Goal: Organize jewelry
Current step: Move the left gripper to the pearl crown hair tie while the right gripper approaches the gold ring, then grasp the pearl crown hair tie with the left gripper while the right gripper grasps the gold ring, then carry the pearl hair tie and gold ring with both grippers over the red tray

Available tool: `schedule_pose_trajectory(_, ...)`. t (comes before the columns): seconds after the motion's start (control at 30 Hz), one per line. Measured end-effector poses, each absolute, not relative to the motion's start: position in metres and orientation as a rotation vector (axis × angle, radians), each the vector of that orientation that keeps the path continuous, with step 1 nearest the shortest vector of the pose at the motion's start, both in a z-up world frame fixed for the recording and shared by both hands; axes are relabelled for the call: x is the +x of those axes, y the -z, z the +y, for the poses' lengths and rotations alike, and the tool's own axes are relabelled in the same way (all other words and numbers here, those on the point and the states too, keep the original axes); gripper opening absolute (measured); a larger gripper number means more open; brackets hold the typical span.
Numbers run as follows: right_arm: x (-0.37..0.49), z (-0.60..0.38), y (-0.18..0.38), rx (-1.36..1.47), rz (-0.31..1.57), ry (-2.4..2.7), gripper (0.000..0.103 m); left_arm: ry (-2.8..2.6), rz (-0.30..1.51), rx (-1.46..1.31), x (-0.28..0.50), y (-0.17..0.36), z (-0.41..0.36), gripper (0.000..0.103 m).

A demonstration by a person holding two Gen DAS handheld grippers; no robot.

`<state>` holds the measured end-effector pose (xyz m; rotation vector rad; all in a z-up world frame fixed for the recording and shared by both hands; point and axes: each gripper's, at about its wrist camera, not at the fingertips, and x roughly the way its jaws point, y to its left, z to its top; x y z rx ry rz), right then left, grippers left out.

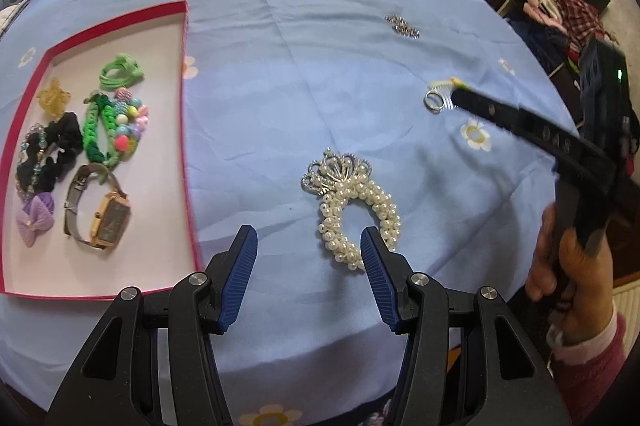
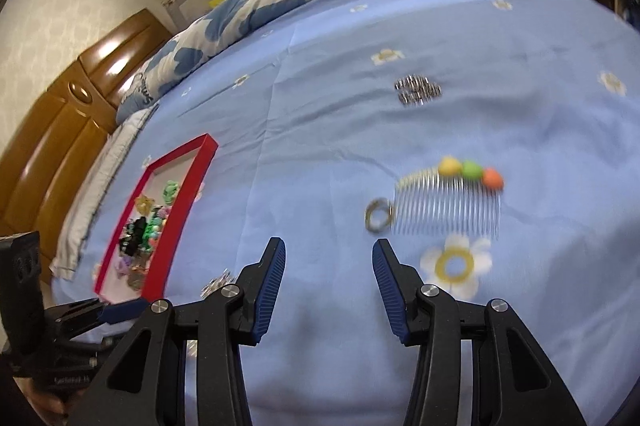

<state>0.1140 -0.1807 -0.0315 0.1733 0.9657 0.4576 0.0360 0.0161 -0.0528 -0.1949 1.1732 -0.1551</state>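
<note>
Both grippers gape empty, left gripper (image 1: 308, 246) over the pearl bracelet (image 1: 354, 209), right gripper (image 2: 329, 262) short of the hair comb (image 2: 448, 201), whose thin teeth could slip a pinch

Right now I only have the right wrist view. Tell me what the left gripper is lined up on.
Observer: The left gripper is open; a pearl hair band with a silver crown lies on the sheet just ahead, by its right finger.
Operator: Read me the tray; it's a blur here.
Observer: A gold watch lies near the front of the red tray, beside a purple bow.
Operator: Give me free space.
Observer: The tray floor in front of the watch is bare.
</note>
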Motion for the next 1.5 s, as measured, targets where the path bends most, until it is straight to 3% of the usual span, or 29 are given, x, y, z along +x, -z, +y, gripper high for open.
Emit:
schedule_pose_trajectory(0.4,0.145,-0.166,0.067,-0.005,1.012,-0.451,0.043,0.166,1.222,-0.133,0.05,0.077,-0.004,0.053)
schedule_pose_trajectory(0.43,0.144,-0.166,0.067,-0.009,1.005,-0.452,0.043,0.165,1.217,-0.125,0.05,0.077,-0.005,0.05)
schedule_pose_trajectory(0.53,0.145,-0.164,0.066,-0.009,0.998,-0.454,0.042,0.179,1.214,-0.125,0.054,0.077,-0.006,0.025)
schedule_pose_trajectory(0.57,0.145,-0.164,0.066,-0.009,0.996,-0.453,0.038,0.184,1.213,-0.129,0.055,0.078,-0.006,0.015)
schedule_pose_trajectory(0.6,0.147,-0.163,0.066,-0.005,1.002,-0.461,0.029,0.191,1.215,-0.134,0.057,0.078,-0.005,0.013)
schedule_pose_trajectory(0.77,0.149,-0.158,0.071,-0.021,1.021,-0.453,0.023,0.214,1.203,-0.149,0.056,0.076,-0.005,0.012)
schedule_pose_trajectory(1.5,0.1,-0.148,0.035,0.166,1.0,-0.58,0.023,0.24,1.035,-0.327,0.036,0.011,0.039,0.011)
